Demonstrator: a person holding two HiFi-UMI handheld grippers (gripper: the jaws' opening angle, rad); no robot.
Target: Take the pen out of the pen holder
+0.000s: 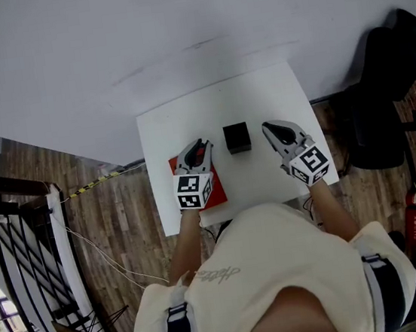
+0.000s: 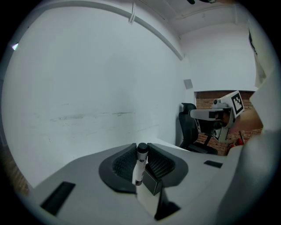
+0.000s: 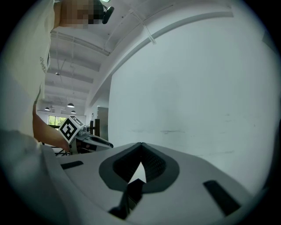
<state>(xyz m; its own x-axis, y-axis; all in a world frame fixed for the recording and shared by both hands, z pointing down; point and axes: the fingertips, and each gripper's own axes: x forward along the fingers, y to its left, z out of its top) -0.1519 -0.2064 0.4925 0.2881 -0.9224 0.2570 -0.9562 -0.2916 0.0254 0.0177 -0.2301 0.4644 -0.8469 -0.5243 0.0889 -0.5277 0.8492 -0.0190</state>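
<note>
The slim white pen with a black cap [image 2: 140, 163] is the smallest thing here, standing nearly upright at the lower middle of the left gripper view. The white rectangular surface [image 1: 259, 94] fills the middle of the head view. A flat red pad [image 1: 216, 192] lies at its lower left. The small black cube-shaped pen holder [image 1: 237, 137] sits at centre, between the two grippers.

The left gripper [image 1: 201, 146] hangs over the red pad, left of the holder. Its jaws pinch the pen just under the cap. The right gripper [image 1: 270, 127] is to the holder's right, its jaws pressed together on nothing.

The pen's lower end shows beside the holder's top edge, and I'd judge it out.

It looks light, stiff and smooth, so it's likely to swivel or slip. A hold mid-barrel against the ribbed pads seems safest.
</note>
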